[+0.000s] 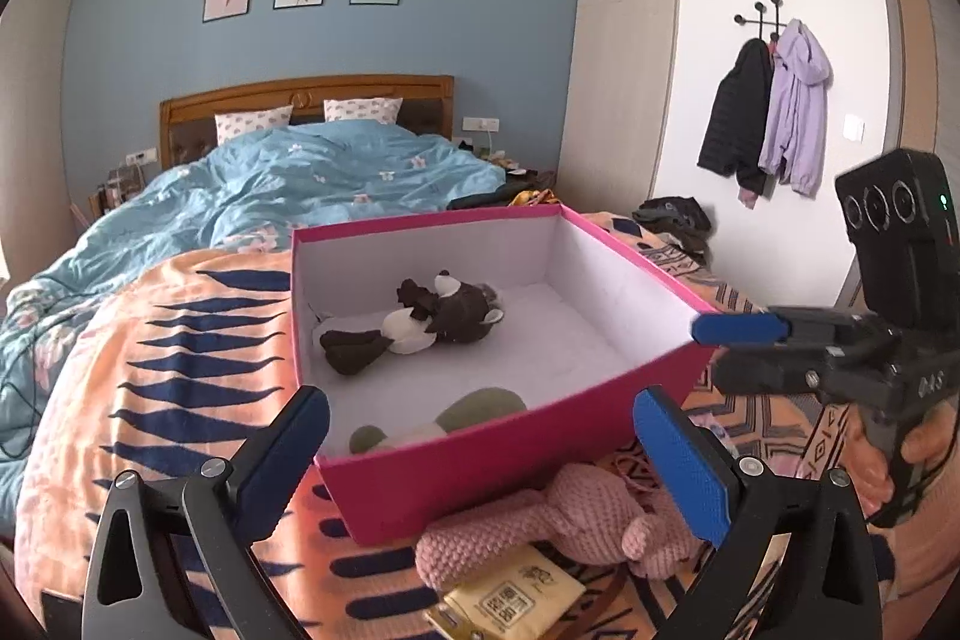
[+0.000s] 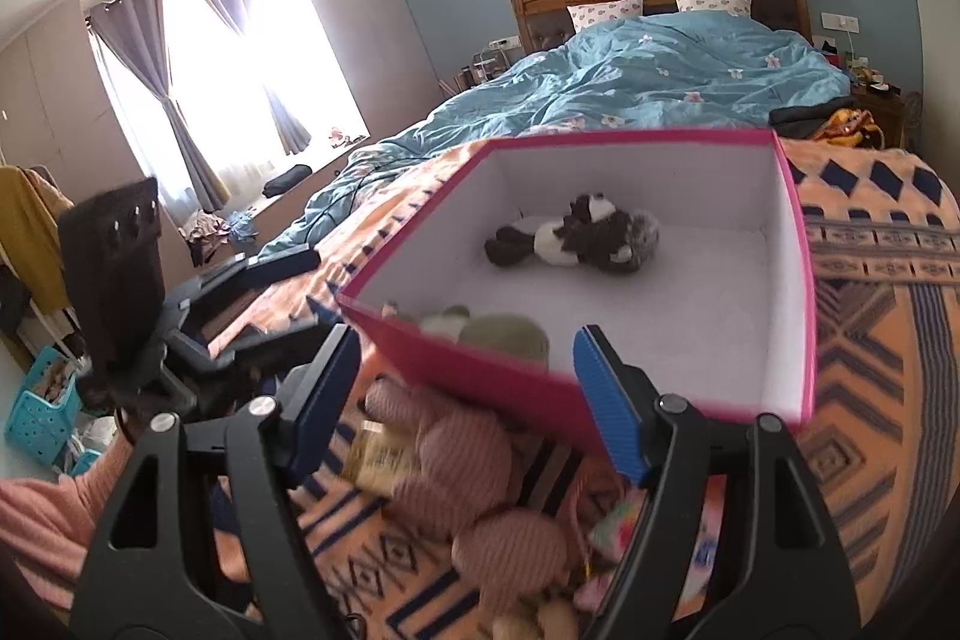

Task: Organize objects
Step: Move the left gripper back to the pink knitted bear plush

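pink knit toy [image 1: 576, 514] is lying nearest the lens, just under the left tongs [image 1: 480, 454], whose jaws are standing wide apart and holding nothing. right tongs [image 2: 468, 400] are hovering partly open over the same toy [image 2: 468, 472], empty too, with the picture there blurring. pink box [image 1: 480, 466] is sitting on the orange blanket [image 1: 156, 340] at 12 o'clock from the toy, touching or nearly touching it; a brown-and-white plush [image 1: 420, 322] and a green plush [image 1: 474, 409] are already lying inside.

judging the step in hand as picking up the knit toy: one pair should be coming down astride its body, closing on the thickest part, then lifting clear over the near wall.

a yellow packet [image 1: 516, 598] is lying at 6 o'clock against the toy and could be getting caught in the grip; the box wall is crowding the approach.
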A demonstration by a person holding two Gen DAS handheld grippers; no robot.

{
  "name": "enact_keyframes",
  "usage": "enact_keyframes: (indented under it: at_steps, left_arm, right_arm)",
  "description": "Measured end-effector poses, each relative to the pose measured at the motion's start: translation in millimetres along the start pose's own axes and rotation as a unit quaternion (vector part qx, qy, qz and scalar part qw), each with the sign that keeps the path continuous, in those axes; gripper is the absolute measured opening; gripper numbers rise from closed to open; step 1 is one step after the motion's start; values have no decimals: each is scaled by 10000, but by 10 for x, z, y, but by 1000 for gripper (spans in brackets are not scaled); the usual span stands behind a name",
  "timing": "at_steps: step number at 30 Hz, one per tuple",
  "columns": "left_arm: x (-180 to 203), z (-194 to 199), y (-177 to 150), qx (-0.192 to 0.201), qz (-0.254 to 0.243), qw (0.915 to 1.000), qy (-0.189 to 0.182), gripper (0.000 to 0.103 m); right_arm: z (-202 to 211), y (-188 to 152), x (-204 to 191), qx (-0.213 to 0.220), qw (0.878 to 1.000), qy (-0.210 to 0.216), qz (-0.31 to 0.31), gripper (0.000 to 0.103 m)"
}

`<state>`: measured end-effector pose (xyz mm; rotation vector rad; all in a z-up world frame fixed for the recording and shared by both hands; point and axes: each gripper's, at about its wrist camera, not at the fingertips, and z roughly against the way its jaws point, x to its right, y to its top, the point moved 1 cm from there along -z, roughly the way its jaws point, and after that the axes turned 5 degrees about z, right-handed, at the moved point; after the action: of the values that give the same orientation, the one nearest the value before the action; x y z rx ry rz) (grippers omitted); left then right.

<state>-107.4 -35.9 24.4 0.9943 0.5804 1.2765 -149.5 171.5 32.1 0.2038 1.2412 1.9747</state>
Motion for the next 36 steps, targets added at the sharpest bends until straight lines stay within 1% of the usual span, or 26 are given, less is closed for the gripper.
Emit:
enact_keyframes:
  at_steps: [3,5,9,11,13,17,19,22,24,26,36]
  left_arm:
    - [77,12,-107,-34,-149,9999,-16,103]
    - [138,17,-180,-48,-302,9995,-43,103]
    - [208,-21,-302,-188,-440,9987,-152,103]
    - [233,-54,-349,-256,-528,9982,-126,103]
    - [252,-78,-397,-326,-575,9977,-159,103]
    - [294,-142,-437,-452,-683,9965,-175,102]
    - [321,-170,-449,-513,-752,9956,-206,102]
    - [334,-219,-466,-593,-812,9947,-208,101]
    - [329,-260,-475,-672,-823,9941,-211,99]
    - [320,-305,-486,-763,-813,9935,-225,96]
    - [288,-411,-456,-937,-762,9918,-424,93]
  right_arm:
    - [40,-233,16,-89,9999,-17,-137,77]
    - [63,-400,44,-155,9995,-104,-243,77]
    - [-3,-748,129,-456,9972,-152,-576,77]
    - [-32,-881,152,-577,9958,-122,-707,77]
    - [-22,-976,152,-594,9954,-139,-738,77]
    - [-6,-970,95,-558,9960,-256,-656,77]
    - [-25,-964,84,-570,9959,-222,-663,77]
    - [-65,-973,57,-632,9957,-307,-611,77]
    - [-88,-970,45,-632,9958,-274,-609,77]
    - [-118,-976,28,-673,9953,-424,-549,77]
    - [-214,-1048,-76,-884,9932,-737,-195,77]
